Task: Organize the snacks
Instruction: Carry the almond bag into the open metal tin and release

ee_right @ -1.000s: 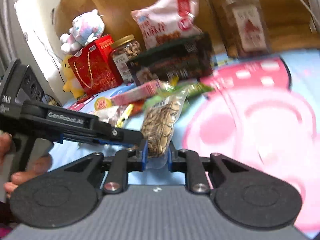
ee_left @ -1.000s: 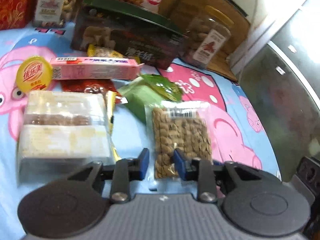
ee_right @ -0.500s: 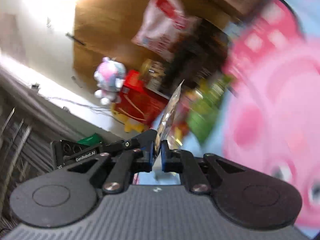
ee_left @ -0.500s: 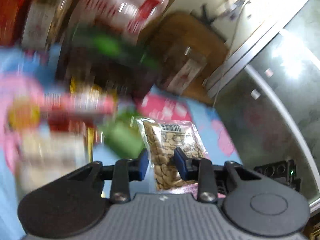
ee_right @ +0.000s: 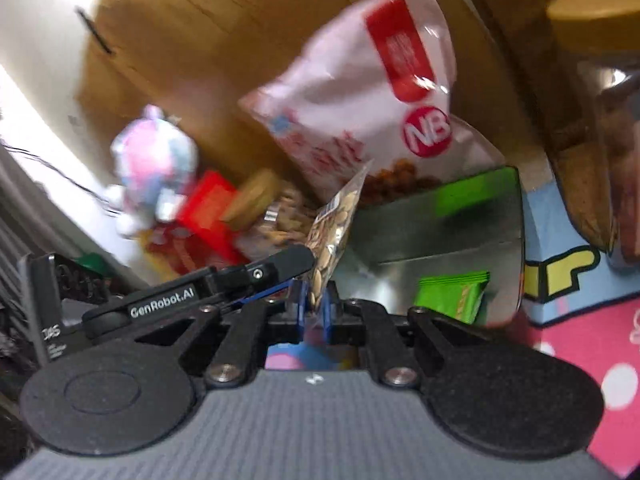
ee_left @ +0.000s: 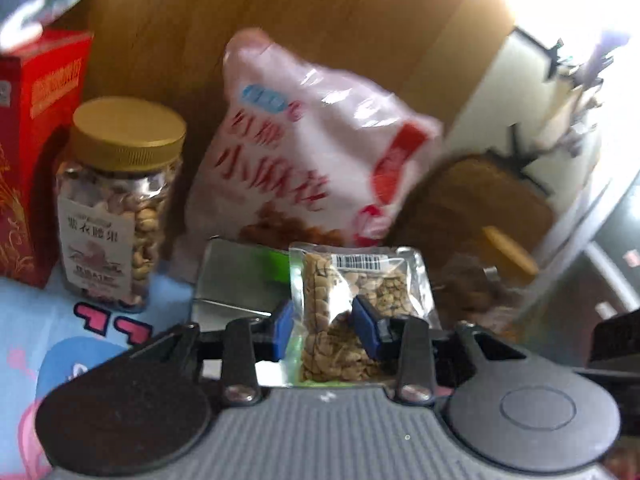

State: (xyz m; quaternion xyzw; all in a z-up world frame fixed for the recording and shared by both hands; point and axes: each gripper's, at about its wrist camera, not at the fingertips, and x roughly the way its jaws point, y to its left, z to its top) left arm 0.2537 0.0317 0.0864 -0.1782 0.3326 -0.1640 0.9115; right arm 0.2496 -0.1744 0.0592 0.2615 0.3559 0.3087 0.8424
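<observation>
A clear packet of nuts (ee_left: 352, 312) with a barcode label hangs in the air, held at its lower edge. My right gripper (ee_right: 314, 312) is shut on the nut packet (ee_right: 336, 220), seen edge-on. My left gripper (ee_left: 326, 330) has its blue pads either side of the packet with a gap showing, so it reads as open. The left gripper's body (ee_right: 200, 292) shows in the right wrist view beside the packet. Behind stand a dark box with a green band (ee_right: 440, 232), a pink-and-white snack bag (ee_left: 304, 152) and a gold-lidded nut jar (ee_left: 116, 204).
A red gift box (ee_left: 32, 152) stands at the far left, a plush toy (ee_right: 156, 156) behind it. A green sachet (ee_right: 452, 296) lies by the dark box. A second jar (ee_right: 608, 120) stands at the right. A wooden headboard (ee_left: 280, 8) backs everything on the cartoon-print sheet (ee_right: 580, 360).
Both grippers have risen and moved toward the back of the bed with the nut packet lifted off the sheet. The pile of flat snacks has dropped out of view.
</observation>
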